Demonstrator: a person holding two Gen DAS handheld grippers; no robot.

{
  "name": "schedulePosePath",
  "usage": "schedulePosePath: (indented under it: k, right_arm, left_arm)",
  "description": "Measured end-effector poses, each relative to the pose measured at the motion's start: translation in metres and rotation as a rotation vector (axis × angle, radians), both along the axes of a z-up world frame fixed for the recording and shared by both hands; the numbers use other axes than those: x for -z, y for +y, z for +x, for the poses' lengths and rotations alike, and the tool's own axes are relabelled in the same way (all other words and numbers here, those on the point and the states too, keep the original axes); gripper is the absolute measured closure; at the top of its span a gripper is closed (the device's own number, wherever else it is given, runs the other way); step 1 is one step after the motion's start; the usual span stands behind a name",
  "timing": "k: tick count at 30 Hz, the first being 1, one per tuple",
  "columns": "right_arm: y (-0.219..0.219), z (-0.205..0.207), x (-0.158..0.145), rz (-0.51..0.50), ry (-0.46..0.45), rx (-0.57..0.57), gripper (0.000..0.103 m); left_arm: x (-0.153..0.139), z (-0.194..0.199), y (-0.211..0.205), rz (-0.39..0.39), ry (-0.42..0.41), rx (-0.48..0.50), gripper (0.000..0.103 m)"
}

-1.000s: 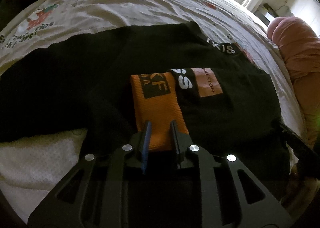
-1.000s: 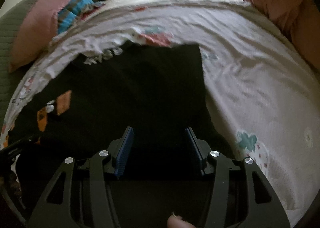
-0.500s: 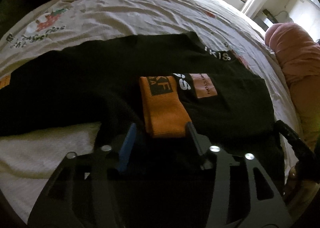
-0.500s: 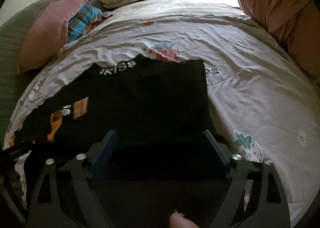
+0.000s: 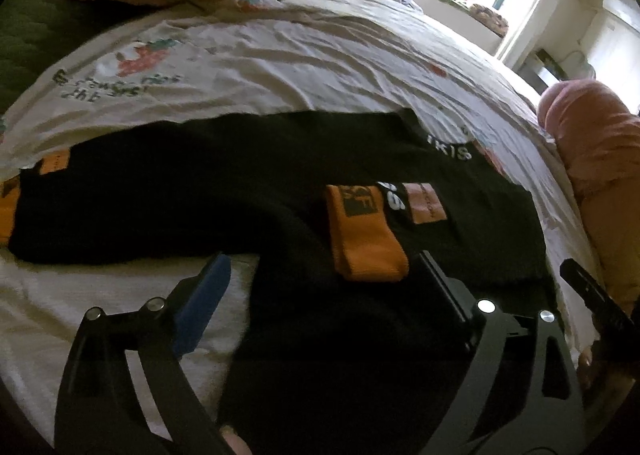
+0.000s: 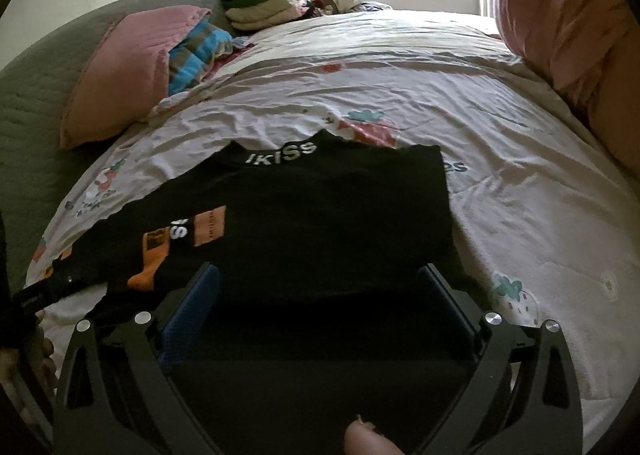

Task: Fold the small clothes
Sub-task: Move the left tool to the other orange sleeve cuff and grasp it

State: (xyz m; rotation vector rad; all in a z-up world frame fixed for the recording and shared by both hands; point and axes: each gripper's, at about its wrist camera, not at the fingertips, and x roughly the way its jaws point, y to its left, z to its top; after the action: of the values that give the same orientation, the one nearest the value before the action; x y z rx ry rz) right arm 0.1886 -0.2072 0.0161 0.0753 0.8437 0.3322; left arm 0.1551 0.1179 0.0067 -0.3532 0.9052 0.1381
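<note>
My left tool (image 5: pixel 320 275) is spread wide, its fingers apart and holding nothing, with the blue pad (image 5: pixel 202 305) over the white sheet (image 5: pixel 320 67) and the other finger over black cloth. My right tool (image 6: pixel 320 287) is likewise wide open and empty, both fingers low over the near edge of the black top (image 6: pixel 320 215). The top lies flat on the bed just ahead of both tools, partly folded, one sleeve laid across the body so its orange cuff (image 5: pixel 366 243) sits just ahead of my left tool, between its fingers. Beyond the cuff an orange patch (image 5: pixel 424 203) shows on the chest, and farther on the collar with white letters (image 6: pixel 280 155). Past the top the sheet runs to a pink pillow (image 6: pixel 120 71) on the far left and a stack of folded clothes (image 6: pixel 260 3) near the window.
</note>
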Motion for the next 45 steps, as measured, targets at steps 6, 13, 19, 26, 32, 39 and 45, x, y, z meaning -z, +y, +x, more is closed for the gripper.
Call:
schedulePosePath:
  k: [6, 13, 19, 26, 32, 39, 45]
  right_arm:
    - [0.015, -0.007, -0.008, 0.000, -0.029, -0.036, 0.005]
    - [0.034, -0.015, -0.021, 0.006, -0.061, -0.080, 0.005]
    - [0.053, -0.023, -0.030, 0.006, -0.086, -0.129, 0.005]
    - [0.076, -0.030, -0.036, 0.006, -0.103, -0.180, 0.005]
    - [0.095, -0.035, -0.039, 0.004, -0.112, -0.228, 0.005]
    - [0.126, -0.040, -0.041, 0.000, -0.125, -0.287, 0.005]
    - [0.146, -0.043, -0.041, 0.004, -0.125, -0.331, 0.005]
  left_arm:
    - [-0.006, -0.009, 0.009, 0.010, -0.014, -0.032, 0.013]
    - [-0.013, -0.018, 0.021, 0.024, -0.036, -0.070, 0.011]
    - [-0.017, -0.025, 0.033, 0.048, -0.042, -0.115, 0.011]
    - [-0.019, -0.031, 0.048, 0.051, -0.045, -0.166, 0.011]
    - [-0.021, -0.037, 0.061, 0.049, -0.047, -0.216, 0.011]
    - [-0.018, -0.043, 0.084, 0.038, -0.038, -0.292, 0.011]
    - [-0.017, -0.049, 0.103, 0.026, -0.034, -0.352, 0.010]
